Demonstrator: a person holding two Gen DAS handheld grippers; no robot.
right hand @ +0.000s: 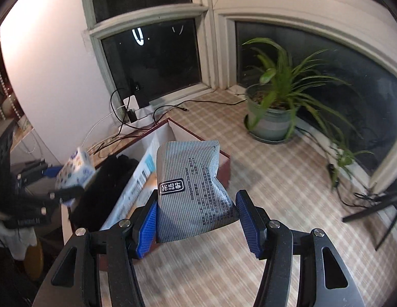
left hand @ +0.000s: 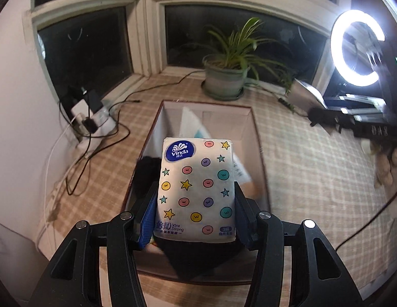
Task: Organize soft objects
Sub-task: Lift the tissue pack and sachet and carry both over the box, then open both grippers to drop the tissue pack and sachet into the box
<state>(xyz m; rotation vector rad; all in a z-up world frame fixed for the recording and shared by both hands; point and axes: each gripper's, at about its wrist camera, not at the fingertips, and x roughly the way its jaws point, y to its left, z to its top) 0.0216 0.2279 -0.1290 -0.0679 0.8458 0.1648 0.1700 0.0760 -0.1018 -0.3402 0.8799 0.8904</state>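
Covering the whole work surface, a beige checked tablecloth [left hand: 313, 153] runs up to the white-framed window [right hand: 152, 58] in the corner, dark behind its glass. On the cloth sits an open storage box [left hand: 254, 128] with maroon outer walls and a pale lining; inside it lie a black fabric item [right hand: 106, 179] at the near left and a white and blue packet [right hand: 139, 176] leaning along the middle. Behind the box stands a potted spider plant [left hand: 224, 76] in a grey-green pot on a saucer, a lit ring light [left hand: 357, 48] glows at the far right, and a white power strip [left hand: 88, 122] with black cables lies by the wall at left. The left gripper [left hand: 197, 215] has its blue pads pressed against both long sides of a Vinda tissue pack [left hand: 197, 189], held above the near end of the box. The right gripper [right hand: 197, 220] pinches a grey striped packet [right hand: 190, 186] between its fingers, held over the box's right wall and the cloth beside it.
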